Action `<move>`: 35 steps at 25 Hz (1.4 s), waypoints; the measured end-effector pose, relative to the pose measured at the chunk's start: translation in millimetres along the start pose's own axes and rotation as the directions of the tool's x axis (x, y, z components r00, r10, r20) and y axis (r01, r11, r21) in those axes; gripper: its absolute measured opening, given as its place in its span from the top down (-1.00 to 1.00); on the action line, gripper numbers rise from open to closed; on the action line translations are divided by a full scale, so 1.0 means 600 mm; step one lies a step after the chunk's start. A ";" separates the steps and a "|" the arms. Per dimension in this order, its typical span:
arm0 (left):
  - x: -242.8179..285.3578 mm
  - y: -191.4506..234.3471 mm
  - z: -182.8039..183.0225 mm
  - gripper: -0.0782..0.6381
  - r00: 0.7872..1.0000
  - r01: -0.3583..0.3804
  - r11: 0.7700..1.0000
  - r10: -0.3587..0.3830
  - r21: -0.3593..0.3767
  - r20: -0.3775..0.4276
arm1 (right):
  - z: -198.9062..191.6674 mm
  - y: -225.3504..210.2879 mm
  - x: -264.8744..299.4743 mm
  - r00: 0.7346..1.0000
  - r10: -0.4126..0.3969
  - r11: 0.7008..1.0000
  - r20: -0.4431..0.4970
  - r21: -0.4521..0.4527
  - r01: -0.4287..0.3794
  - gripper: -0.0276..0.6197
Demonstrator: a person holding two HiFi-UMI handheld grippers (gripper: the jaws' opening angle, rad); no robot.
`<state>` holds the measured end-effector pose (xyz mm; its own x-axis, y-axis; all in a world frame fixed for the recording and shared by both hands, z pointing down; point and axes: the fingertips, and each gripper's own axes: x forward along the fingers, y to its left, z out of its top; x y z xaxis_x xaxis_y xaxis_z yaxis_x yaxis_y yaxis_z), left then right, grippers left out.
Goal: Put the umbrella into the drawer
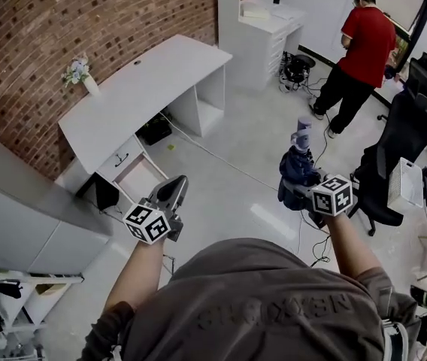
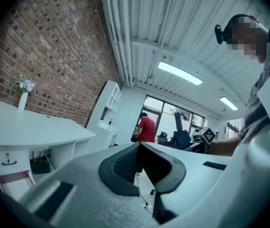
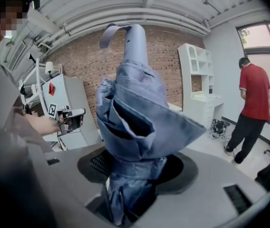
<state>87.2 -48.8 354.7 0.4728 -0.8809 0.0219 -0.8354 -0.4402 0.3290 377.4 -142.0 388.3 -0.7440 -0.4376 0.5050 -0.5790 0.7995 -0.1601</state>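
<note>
One crumpled blue-fabric umbrella (image 3: 132,122) in R gripper (image 3: 135,167).

Brick wall (image 1: 86,21) far left. White table (image 1: 146,81) against it, flower vase (image 1: 89,85) at its left end. White shelf unit (image 1: 262,32) far, cables (image 1: 296,70) on the floor beside it. Person in red shirt (image 1: 367,43) far right, standing, back turned. Black chair (image 1: 401,138) right.
</note>
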 end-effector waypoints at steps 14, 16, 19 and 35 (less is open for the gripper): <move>-0.025 0.143 -0.003 0.77 0.984 -0.179 0.983 0.180 -0.033 0.021 | 0.102 -0.003 0.219 0.984 0.162 0.981 -0.071 -0.092 -0.168 0.18; -0.036 0.190 0.005 0.77 0.986 -0.165 0.986 0.166 -0.039 0.027 | 0.125 0.022 0.260 0.985 0.155 0.981 -0.079 -0.109 -0.163 0.18; -0.051 0.254 0.019 0.77 0.989 -0.144 0.989 0.145 -0.040 0.019 | 0.147 0.052 0.315 0.983 0.145 0.980 -0.114 -0.124 -0.159 0.18; -0.259 0.520 -0.062 0.77 0.847 -0.519 0.848 0.527 -0.107 0.065 | 0.085 0.202 0.786 0.809 0.300 0.773 -0.505 -0.369 -0.517 0.18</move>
<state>-236.4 -42.6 488.8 -0.0577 -0.9898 0.1301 -0.9241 0.1023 0.3682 -60.6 -272.2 563.6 -0.6069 0.0934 0.7893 0.0603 0.9956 -0.0715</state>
